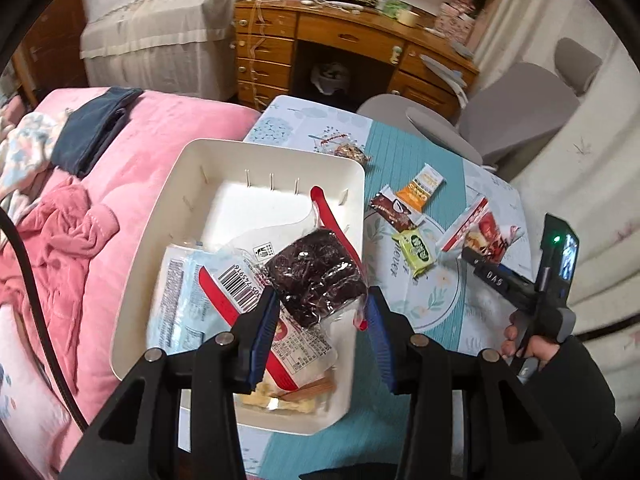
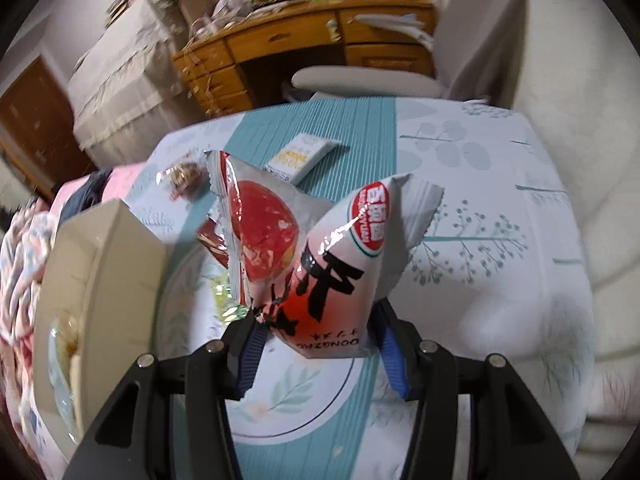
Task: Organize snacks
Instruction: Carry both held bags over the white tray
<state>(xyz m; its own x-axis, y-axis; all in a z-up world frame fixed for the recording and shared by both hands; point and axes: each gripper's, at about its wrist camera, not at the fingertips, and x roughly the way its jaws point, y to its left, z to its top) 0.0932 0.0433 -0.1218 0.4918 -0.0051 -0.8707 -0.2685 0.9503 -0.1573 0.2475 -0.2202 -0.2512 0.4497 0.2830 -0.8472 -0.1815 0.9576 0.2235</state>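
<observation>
My left gripper (image 1: 324, 312) is shut on a dark brown cake in clear wrap (image 1: 316, 276), held above the white bin (image 1: 224, 160). Inside the bin lie a blue-white packet (image 1: 180, 292), a red-white packet with a barcode (image 1: 240, 276) and some biscuits (image 1: 280, 396). My right gripper (image 2: 316, 336) is shut on a red-and-white snack packet (image 2: 320, 272), lifted off the table to the right of the bin (image 2: 100, 248). Loose on the table are an orange packet (image 1: 424, 188), a brown packet (image 1: 394, 210), a green packet (image 1: 418, 250) and a nut bar in clear wrap (image 1: 348, 148).
A table under a teal and white leaf-print cloth (image 2: 480, 200) carries everything. A pink bed with clothes (image 1: 140, 152) borders its left side. Grey chairs (image 1: 500, 120) and a wooden desk (image 1: 340, 40) stand beyond the far edge. A person's sleeve and hand (image 1: 532, 352) hold the right gripper.
</observation>
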